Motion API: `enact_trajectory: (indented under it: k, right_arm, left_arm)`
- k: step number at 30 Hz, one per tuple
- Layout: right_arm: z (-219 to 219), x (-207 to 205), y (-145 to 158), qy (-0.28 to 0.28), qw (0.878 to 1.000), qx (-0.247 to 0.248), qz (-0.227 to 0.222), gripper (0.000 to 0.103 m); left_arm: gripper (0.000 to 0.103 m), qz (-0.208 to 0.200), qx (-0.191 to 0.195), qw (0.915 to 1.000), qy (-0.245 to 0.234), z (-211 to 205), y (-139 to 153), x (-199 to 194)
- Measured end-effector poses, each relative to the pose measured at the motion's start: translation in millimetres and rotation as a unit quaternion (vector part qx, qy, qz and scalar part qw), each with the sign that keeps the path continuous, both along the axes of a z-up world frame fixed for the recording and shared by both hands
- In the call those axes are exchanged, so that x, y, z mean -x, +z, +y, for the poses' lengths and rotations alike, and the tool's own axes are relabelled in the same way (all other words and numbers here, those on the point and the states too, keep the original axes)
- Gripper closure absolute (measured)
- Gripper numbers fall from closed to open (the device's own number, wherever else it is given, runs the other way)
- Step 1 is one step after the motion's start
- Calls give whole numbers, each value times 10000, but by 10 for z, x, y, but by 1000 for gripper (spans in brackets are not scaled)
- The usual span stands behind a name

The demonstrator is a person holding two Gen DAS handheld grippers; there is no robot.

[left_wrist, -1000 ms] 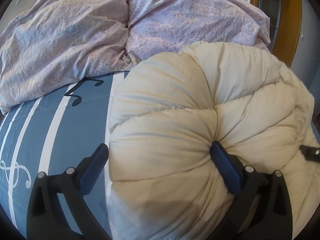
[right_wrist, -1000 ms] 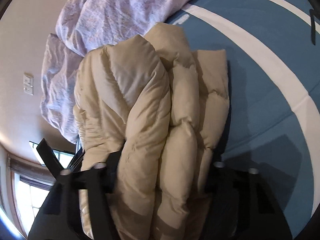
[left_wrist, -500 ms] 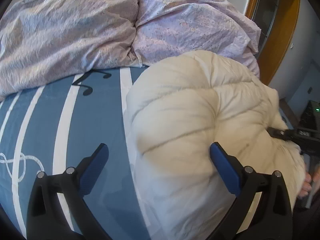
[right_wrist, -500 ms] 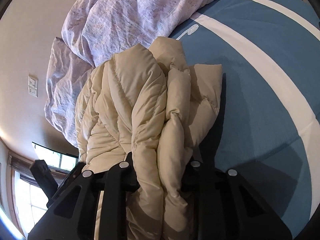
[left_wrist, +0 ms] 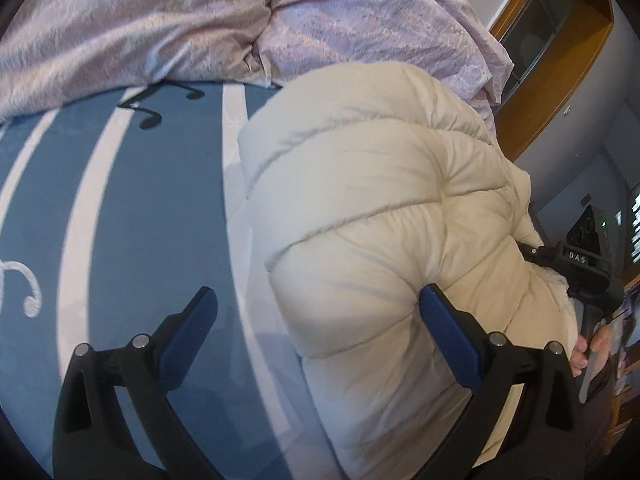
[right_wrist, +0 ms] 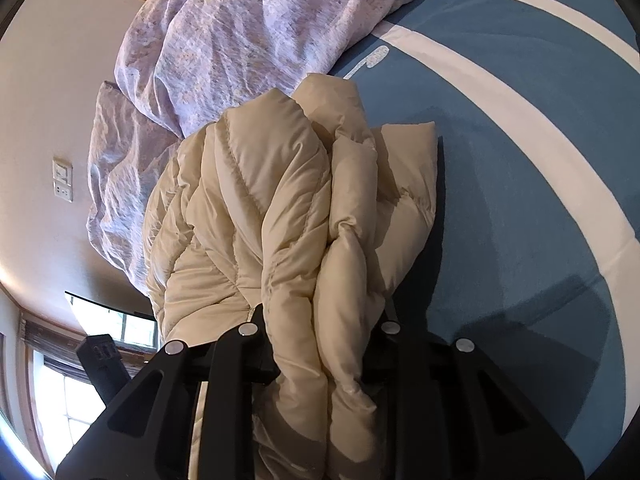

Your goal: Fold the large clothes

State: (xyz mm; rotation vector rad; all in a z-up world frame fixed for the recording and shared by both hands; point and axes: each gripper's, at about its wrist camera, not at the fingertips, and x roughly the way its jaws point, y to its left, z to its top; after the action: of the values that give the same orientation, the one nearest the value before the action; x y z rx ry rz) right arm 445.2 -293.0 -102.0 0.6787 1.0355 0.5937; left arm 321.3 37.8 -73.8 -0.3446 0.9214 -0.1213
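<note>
A bed with a blue, white-striped sheet (left_wrist: 152, 208) fills the background. On it, a cream puffer jacket (left_wrist: 384, 216) is bunched up; a thick fold is clamped between the nearly closed jaws of the right gripper (right_wrist: 320, 344). The left gripper (left_wrist: 320, 312) is spread wide, holding nothing, one finger pressed against the jacket. The folded bundle is judged mid-carry; setting it flat is called for. A crumpled lilac duvet (left_wrist: 168, 20) lies beyond.

I count one puffy cream coat (left_wrist: 384, 216) on the bed sheet (left_wrist: 152, 216). Behind the coat I see one purple blanket (left_wrist: 168, 20). I have two grippers, the left gripper (left_wrist: 316, 320) and the right gripper (right_wrist: 320, 316). On the sheet I count two black music notes (left_wrist: 160, 106).
</note>
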Motion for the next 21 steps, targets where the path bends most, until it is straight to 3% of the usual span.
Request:
enact_trajectory:
  k: [13,16,21]
  right_arm:
    - [7,-22,4,92,10000,0,-19,77]
    - [2,-35,12,119,9999,-47,-8,77]
    - [-9,-77,2,186,9991,-393,-1,78]
  left_arm:
    - [6,238,993,9947,-111,-56,-152,-229]
    - [19,242,1214,9922,-125,-74,-174,-276]
    - [51,-3,1142,9934,-73,-45,-74,-217]
